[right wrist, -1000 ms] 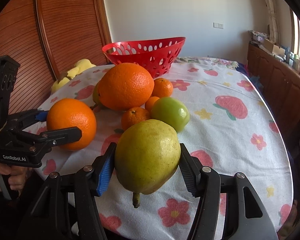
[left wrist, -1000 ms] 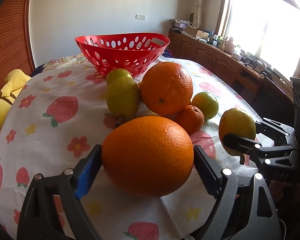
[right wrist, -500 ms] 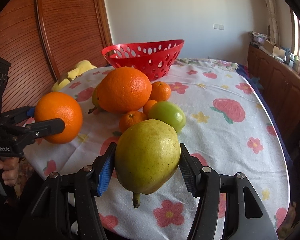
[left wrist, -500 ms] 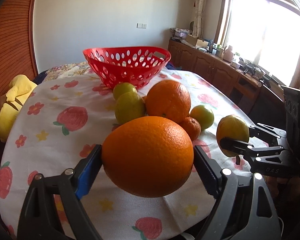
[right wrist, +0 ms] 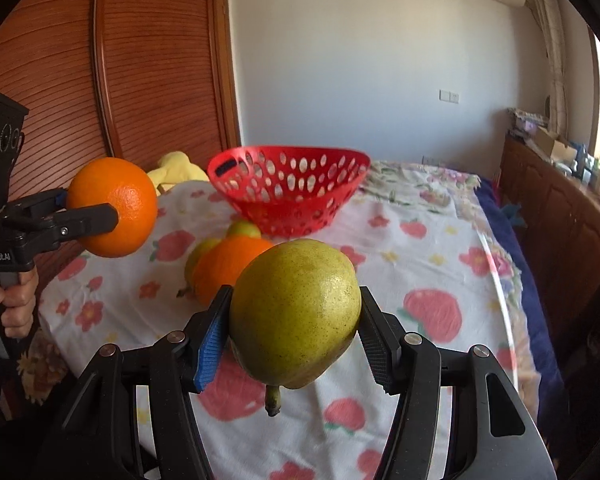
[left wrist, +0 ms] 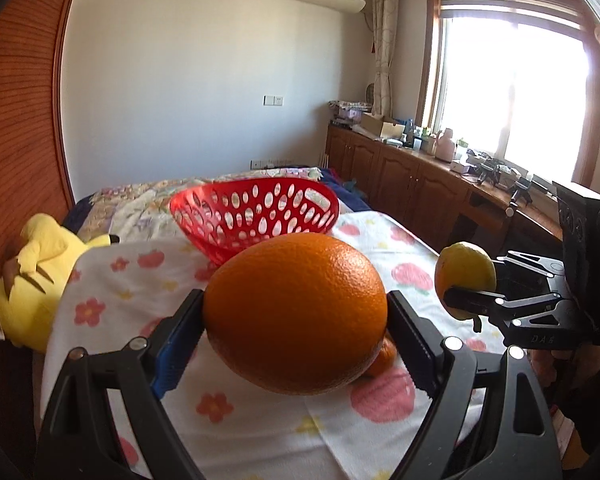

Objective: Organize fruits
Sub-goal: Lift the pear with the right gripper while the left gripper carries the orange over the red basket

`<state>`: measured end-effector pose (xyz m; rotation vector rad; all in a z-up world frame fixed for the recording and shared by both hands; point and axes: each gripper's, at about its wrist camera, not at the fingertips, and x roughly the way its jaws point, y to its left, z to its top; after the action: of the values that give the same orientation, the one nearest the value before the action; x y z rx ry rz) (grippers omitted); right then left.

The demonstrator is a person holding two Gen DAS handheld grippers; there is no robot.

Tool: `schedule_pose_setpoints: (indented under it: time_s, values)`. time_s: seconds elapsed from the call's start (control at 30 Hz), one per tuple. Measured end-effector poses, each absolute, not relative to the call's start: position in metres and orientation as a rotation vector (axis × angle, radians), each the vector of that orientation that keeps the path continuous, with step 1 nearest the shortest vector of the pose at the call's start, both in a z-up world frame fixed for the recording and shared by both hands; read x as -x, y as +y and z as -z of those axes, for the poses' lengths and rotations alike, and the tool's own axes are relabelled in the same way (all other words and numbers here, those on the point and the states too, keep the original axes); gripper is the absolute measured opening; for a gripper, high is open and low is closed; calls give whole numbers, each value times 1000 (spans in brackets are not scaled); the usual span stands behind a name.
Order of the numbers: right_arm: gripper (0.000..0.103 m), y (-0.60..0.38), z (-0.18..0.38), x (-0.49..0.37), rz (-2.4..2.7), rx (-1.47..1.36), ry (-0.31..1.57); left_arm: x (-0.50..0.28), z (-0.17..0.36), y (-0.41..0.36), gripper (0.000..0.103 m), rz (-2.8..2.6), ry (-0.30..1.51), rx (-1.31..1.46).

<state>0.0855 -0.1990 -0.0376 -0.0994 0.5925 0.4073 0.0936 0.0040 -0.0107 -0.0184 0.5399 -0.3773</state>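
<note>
So the left tongs [left wrist: 296,316] were clamped on a big orange [left wrist: 296,312], and the right tongs [right wrist: 294,332] were squeezing a pear [right wrist: 296,316], both held up off the tablecloth [right wrist: 420,256]. The red basket [right wrist: 288,188] sat at the far end, empty as far as I could see, with more fruit [right wrist: 228,260] piled in front of it. Best bet: clear the rim, drop one at a time so the tongs don't bump.

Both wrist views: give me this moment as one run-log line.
left gripper: shut on orange | right gripper: shut on pear | both fruits off tablecloth | red basket: no fruit seen inside
</note>
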Motion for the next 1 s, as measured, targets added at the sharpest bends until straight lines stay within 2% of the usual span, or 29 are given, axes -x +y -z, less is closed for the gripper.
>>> schedule_pose_setpoints:
  time_s: [0.5,1.0]
  values:
    - [61,-169,-8,-203,-517,132,577,-182,-3,18,87,335,530,9]
    - [62,-124,32,-298,-565,239,706,-258,17,17,87,330,586,2]
